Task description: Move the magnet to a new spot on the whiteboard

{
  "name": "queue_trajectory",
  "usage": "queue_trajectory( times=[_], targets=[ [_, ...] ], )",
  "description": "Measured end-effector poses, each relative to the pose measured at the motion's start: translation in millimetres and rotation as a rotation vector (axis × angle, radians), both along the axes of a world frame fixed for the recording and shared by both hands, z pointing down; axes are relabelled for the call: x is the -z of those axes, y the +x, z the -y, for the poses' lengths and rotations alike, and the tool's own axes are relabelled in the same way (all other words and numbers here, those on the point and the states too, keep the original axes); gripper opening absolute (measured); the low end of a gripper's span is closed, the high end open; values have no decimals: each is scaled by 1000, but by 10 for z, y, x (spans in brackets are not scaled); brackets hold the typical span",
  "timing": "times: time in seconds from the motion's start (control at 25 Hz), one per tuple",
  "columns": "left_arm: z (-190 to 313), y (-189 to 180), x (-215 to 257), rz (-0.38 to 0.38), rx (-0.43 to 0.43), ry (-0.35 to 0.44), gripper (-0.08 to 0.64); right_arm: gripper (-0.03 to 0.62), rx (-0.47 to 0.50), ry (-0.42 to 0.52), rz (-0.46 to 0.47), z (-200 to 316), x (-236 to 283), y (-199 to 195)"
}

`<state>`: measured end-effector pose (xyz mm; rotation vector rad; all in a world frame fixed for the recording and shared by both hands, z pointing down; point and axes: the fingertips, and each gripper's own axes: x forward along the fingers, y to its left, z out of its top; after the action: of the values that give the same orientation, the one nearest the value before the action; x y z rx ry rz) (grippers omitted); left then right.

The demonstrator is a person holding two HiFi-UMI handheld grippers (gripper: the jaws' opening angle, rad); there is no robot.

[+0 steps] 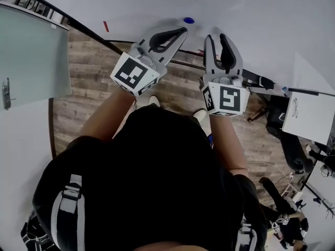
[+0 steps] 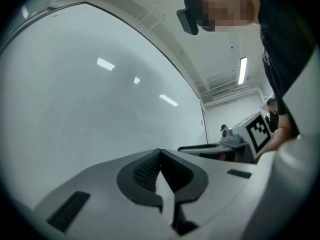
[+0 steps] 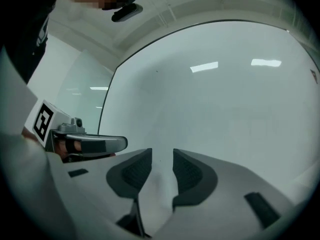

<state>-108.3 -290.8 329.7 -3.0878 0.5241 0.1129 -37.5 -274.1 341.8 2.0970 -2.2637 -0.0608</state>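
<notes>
A small blue round magnet (image 1: 189,20) sticks to the whiteboard (image 1: 251,9) just beyond both grippers. My left gripper (image 1: 183,31) points at the board with its tips a little below and left of the magnet; its jaws are shut with nothing between them (image 2: 160,153). My right gripper (image 1: 216,37) stands below and right of the magnet, open, its gap empty (image 3: 161,156). Neither gripper touches the magnet. Both gripper views show only bare whiteboard (image 2: 100,109) (image 3: 225,99) ahead, and the magnet is out of sight in them.
A short red mark (image 1: 105,26) sits on the board to the left of the magnet. A frosted glass panel (image 1: 31,56) stands at the left over the wooden floor (image 1: 89,88). Another white board (image 1: 311,114) and a seated person (image 1: 285,221) are at the right.
</notes>
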Motion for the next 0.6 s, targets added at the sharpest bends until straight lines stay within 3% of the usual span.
queue_trajectory(
  times=[0.32, 0.44, 0.6],
  targets=[
    [-545, 731, 98, 27, -14, -2, 5, 75, 167, 26, 50, -565, 89, 626],
    [-720, 912, 114, 27, -16, -7, 5, 25, 236, 16, 62, -770, 106, 771],
    [-963, 1017, 136, 28, -25, -17, 5, 4, 295, 11, 71, -1055, 126, 859]
  ],
)
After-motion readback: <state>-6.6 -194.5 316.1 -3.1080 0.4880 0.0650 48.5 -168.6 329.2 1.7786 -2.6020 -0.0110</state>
